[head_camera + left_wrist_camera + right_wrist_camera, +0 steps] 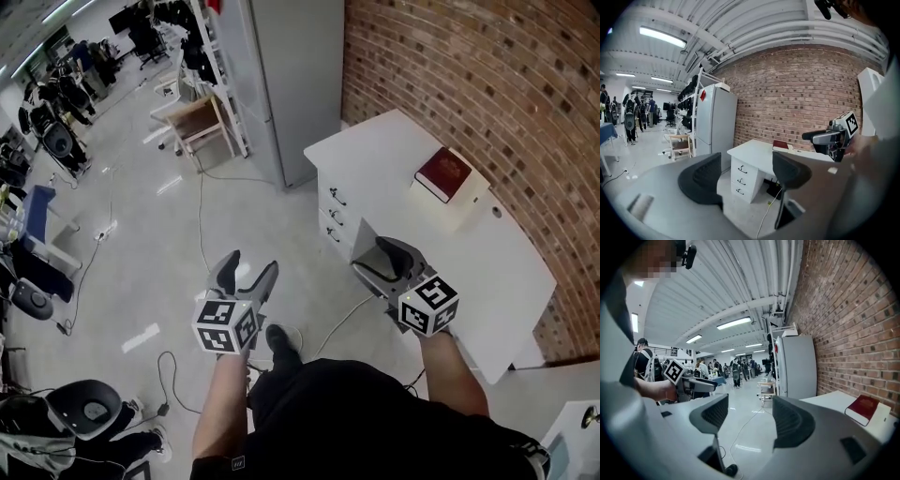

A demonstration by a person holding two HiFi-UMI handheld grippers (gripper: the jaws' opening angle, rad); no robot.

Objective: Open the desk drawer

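Note:
The white desk stands along the brick wall, with three shut drawers in its near end, each with a small dark handle. In the left gripper view the drawers show straight ahead between the jaws, some way off. My left gripper hangs open over the floor, left of the desk, holding nothing. My right gripper is open and empty by the desk's front edge, to the right of the drawers. Its own view faces the hall, with the left gripper at its left.
A dark red book lies on a white box on the desktop. A grey fridge stands beyond the desk's end. Cables trail over the floor, with chairs at the left. People stand far off in the hall.

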